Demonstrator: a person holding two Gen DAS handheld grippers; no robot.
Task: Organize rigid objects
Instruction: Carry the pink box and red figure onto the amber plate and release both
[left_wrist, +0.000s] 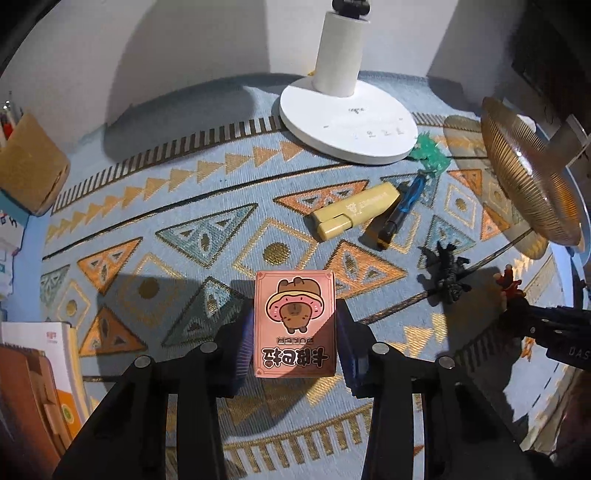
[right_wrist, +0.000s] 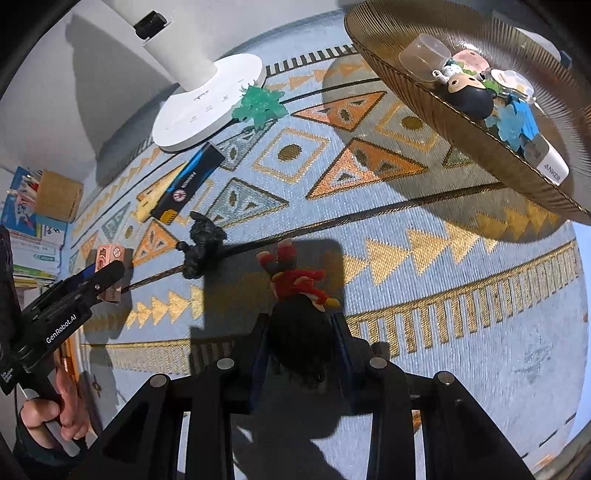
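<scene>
My left gripper (left_wrist: 294, 332) is shut on a pink card box (left_wrist: 294, 321) with a cartoon bear, held over the patterned cloth; the box also shows in the right wrist view (right_wrist: 107, 264). My right gripper (right_wrist: 301, 332) is shut on a red and black toy figure (right_wrist: 295, 280), seen from the left wrist view (left_wrist: 511, 288) at the right edge. An amber ribbed glass dish (right_wrist: 424, 96) holds several small items, up and right of the right gripper; it also shows in the left wrist view (left_wrist: 528, 173). A black figurine (left_wrist: 447, 271) lies on the cloth.
A white lamp base (left_wrist: 347, 118) stands at the back. A yellow highlighter (left_wrist: 354, 212), a blue-black pen (left_wrist: 400, 212) and a green plastic piece (left_wrist: 430, 151) lie near it. A cork pen holder (left_wrist: 31, 166) and books (left_wrist: 37, 387) are at the left.
</scene>
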